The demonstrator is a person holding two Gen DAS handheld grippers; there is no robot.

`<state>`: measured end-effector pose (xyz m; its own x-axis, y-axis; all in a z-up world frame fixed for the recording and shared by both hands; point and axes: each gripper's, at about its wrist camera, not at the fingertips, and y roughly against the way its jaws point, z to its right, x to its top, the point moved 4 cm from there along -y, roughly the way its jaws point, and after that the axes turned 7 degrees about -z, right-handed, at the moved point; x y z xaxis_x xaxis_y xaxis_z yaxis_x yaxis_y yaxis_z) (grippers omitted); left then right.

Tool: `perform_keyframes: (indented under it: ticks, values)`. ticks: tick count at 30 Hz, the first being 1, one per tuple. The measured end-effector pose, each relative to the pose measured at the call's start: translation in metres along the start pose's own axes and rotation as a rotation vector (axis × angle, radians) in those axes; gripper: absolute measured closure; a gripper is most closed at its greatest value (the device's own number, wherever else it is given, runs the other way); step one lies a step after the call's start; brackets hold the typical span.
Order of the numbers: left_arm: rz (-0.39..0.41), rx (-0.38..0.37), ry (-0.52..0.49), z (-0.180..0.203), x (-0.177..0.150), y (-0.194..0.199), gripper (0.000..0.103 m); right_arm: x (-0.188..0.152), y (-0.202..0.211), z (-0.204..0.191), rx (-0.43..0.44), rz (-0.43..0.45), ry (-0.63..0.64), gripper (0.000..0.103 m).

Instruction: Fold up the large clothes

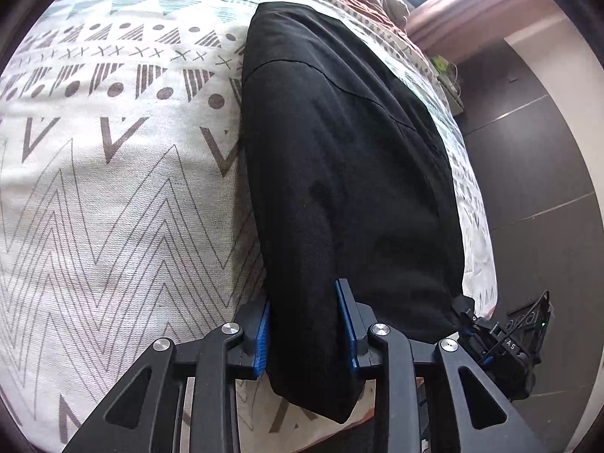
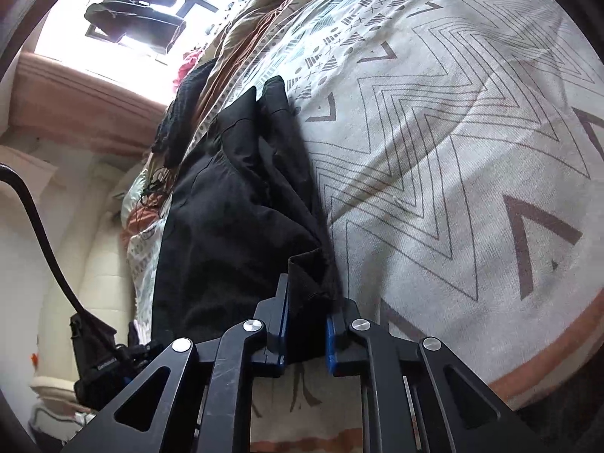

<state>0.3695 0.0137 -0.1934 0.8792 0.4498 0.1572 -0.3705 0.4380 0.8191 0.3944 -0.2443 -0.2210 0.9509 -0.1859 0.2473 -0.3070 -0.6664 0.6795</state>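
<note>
A large black garment [image 1: 339,173] lies folded in a long strip on the patterned bedspread [image 1: 113,188]. My left gripper [image 1: 305,309] is closed on the near end of the black garment, which fills the space between its blue pads. In the right wrist view the same black garment [image 2: 234,207] runs along the bed's left side. My right gripper [image 2: 305,309] is closed on a bunched corner of it between its blue pads. The other gripper shows at the lower left of the right wrist view [image 2: 105,362] and at the lower right of the left wrist view [image 1: 506,343].
The bedspread [image 2: 453,151] covers the bed, with crumpled brown and beige bedding [image 2: 245,49] at the far end. A dark tiled floor [image 1: 536,173] lies beside the bed. A bright window [image 2: 132,11] and a black cable [image 2: 41,226] are at the left.
</note>
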Motion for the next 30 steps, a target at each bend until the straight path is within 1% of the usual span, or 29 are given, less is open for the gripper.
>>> perform_keyframes:
  ticks: [2, 4, 7, 9, 11, 13, 15, 16, 17, 19, 21, 23, 25, 28, 30]
  values:
    - [-0.008, 0.01, -0.025, -0.002, 0.003, 0.006, 0.071, -0.009, 0.002, 0.0, 0.03, -0.035, -0.022, 0.088]
    - [-0.018, 0.02, -0.043, -0.006, 0.005, 0.013, 0.071, -0.018, 0.002, -0.004, 0.054, -0.082, -0.015, 0.088]
    - [-0.043, 0.019, -0.057, -0.013, 0.008, 0.018, 0.07, -0.036, 0.001, -0.013, 0.035, -0.142, 0.043, 0.088]
    - [-0.058, 0.021, -0.048, -0.02, 0.011, 0.018, 0.066, -0.044, 0.001, -0.017, 0.017, -0.177, 0.079, 0.086]
    - [-0.056, 0.027, -0.022, -0.028, 0.018, 0.016, 0.059, -0.044, 0.003, -0.021, -0.016, -0.187, 0.112, 0.081]
    - [-0.037, 0.004, 0.003, -0.034, 0.025, 0.017, 0.058, -0.036, 0.009, -0.027, -0.045, -0.176, 0.139, 0.071]
    - [-0.014, 0.0, 0.01, -0.035, 0.037, 0.017, 0.057, -0.023, 0.016, -0.031, -0.08, -0.133, 0.172, 0.06]
    - [0.001, 0.003, 0.005, -0.035, 0.044, 0.017, 0.057, -0.013, 0.018, -0.033, -0.084, -0.118, 0.178, 0.047]
    - [0.011, 0.006, 0.001, -0.034, 0.05, 0.016, 0.057, -0.005, 0.019, -0.033, -0.078, -0.107, 0.175, 0.037]
    - [0.018, 0.007, 0.006, -0.032, 0.065, 0.011, 0.057, 0.012, 0.019, -0.034, -0.064, -0.097, 0.173, 0.034]
    - [0.021, 0.008, 0.014, -0.032, 0.079, 0.006, 0.057, 0.032, 0.009, -0.035, -0.065, -0.111, 0.177, 0.033]
    - [0.024, 0.004, 0.024, -0.031, 0.092, 0.001, 0.057, 0.048, -0.001, -0.034, -0.057, -0.126, 0.177, 0.025]
    - [0.026, -0.004, 0.031, -0.03, 0.101, -0.002, 0.057, 0.058, -0.011, -0.035, -0.052, -0.131, 0.171, 0.024]
    - [0.029, -0.002, 0.028, -0.027, 0.117, -0.008, 0.055, 0.077, -0.036, -0.036, -0.013, -0.175, 0.153, 0.024]
    - [0.029, -0.007, 0.028, -0.027, 0.127, -0.012, 0.053, 0.087, -0.049, -0.039, -0.005, -0.198, 0.16, 0.024]
